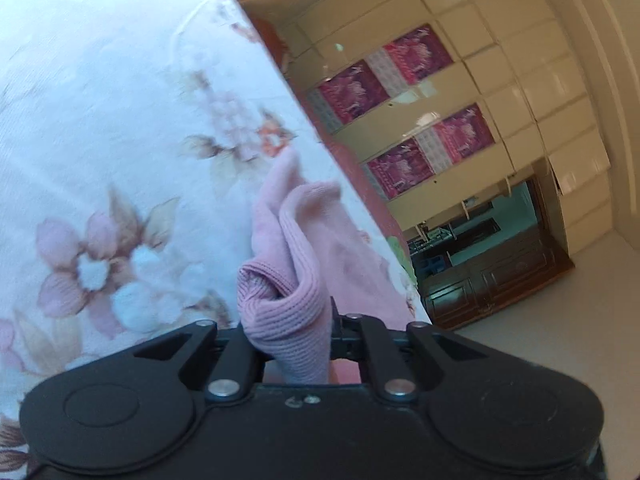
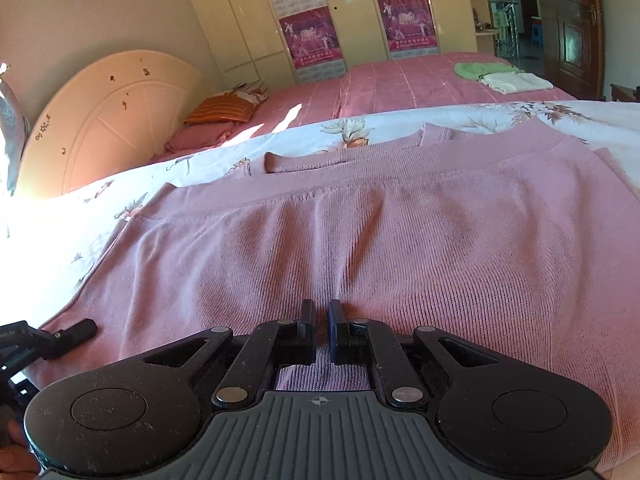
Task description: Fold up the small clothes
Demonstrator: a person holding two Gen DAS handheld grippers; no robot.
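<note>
Left wrist view: the left gripper has its jaws closed on a bunched fold of the pink knit garment, lifted a little off the floral sheet.
Right wrist view: the right gripper has its jaws almost together, pinching a small ridge of the pink knit garment.
Garment: it lies spread flat on the floral sheet, neckline at the far side from the right gripper.
Left gripper from the right view: one black finger rests at the garment's left edge.
Beyond the garment: a pink bed cover with folded clothes, green and white, then the wardrobe.
</note>
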